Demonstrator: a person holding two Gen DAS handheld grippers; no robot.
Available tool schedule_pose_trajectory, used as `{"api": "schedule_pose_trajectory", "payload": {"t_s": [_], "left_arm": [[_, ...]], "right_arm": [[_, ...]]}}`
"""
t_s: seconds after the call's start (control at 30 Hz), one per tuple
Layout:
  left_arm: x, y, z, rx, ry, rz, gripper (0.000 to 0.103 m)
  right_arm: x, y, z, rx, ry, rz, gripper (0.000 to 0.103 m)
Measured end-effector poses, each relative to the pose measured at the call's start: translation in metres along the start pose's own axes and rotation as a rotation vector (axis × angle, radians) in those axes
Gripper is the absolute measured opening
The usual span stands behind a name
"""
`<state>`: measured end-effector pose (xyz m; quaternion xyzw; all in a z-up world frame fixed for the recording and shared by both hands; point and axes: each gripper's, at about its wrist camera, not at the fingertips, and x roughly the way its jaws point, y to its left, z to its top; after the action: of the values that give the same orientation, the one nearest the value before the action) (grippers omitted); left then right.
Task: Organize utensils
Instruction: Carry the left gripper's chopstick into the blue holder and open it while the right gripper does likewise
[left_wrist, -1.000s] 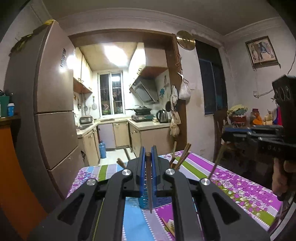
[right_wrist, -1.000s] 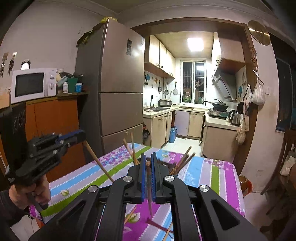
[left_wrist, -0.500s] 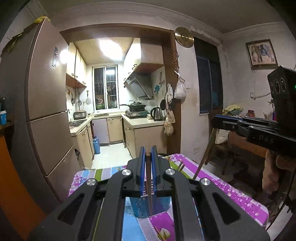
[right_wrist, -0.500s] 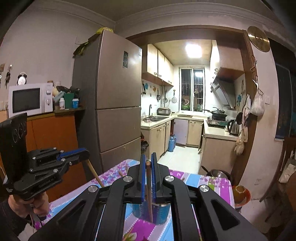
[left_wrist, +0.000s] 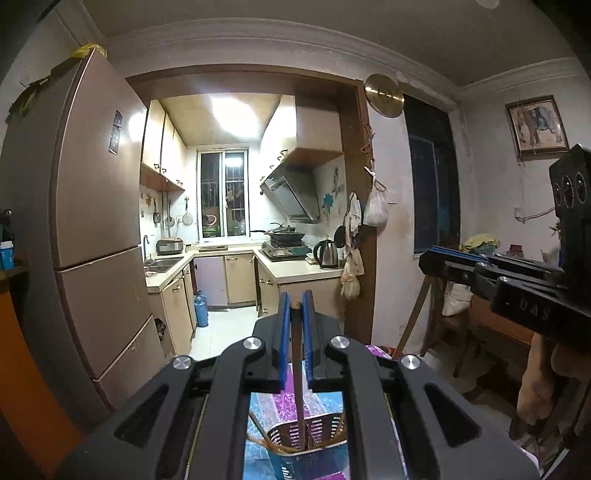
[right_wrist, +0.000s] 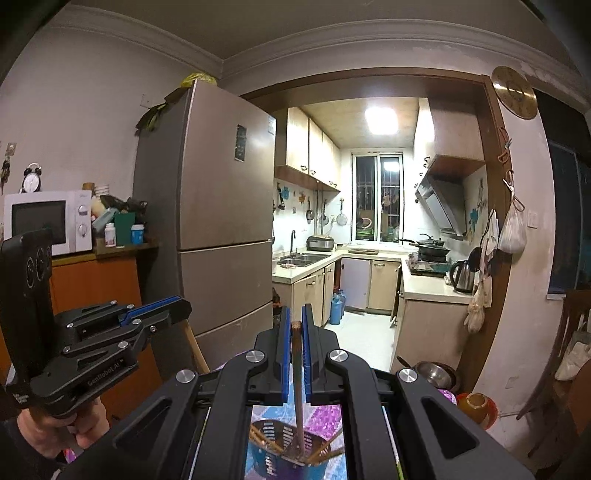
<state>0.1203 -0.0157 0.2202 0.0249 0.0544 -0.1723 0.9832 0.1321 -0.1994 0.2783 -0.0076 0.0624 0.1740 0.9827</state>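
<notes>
My left gripper (left_wrist: 294, 312) is shut on a brown wooden chopstick (left_wrist: 297, 373) that hangs down into a blue slotted utensil holder (left_wrist: 306, 448) directly below. My right gripper (right_wrist: 294, 326) is shut on another wooden chopstick (right_wrist: 297, 387), whose tip is inside the same holder (right_wrist: 286, 454). Several chopsticks lean inside the holder. Each gripper shows in the other's view: the right one (left_wrist: 428, 258) at the right, the left one (right_wrist: 184, 306) at the left, each with its chopstick slanting down.
The holder stands on a table with a striped floral cloth (left_wrist: 280, 402). A tall fridge (right_wrist: 221, 229) stands at the left, with a microwave (right_wrist: 48, 221) on an orange cabinet. The kitchen doorway lies ahead. A metal bowl (right_wrist: 436, 373) and a chair (left_wrist: 443, 325) sit at the right.
Both grippers have moved forward and over the holder, each carrying its chopstick. The chopstick tips now reach into the holder, which has come in directly below.
</notes>
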Motion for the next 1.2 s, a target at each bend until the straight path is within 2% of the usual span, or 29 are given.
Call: {"api": "schedule_pose_trajectory", "payload": {"t_s": [0.57, 1.03, 1.2], "left_arm": [[0.055, 0.003, -0.037, 0.004, 0.034, 0.026, 0.005], [0.074, 0.004, -0.037, 0.002, 0.052, 0.028, 0.005], [0.077, 0.006, -0.040, -0.007, 0.061, 0.037, 0.008]], "right_arm": [[0.064, -0.017, -0.047, 0.053, 0.079, 0.015, 0.007], [0.087, -0.018, -0.060, 0.052, 0.116, 0.027, 0.007], [0.084, -0.021, -0.059, 0.056, 0.110, 0.024, 0.007]]}}
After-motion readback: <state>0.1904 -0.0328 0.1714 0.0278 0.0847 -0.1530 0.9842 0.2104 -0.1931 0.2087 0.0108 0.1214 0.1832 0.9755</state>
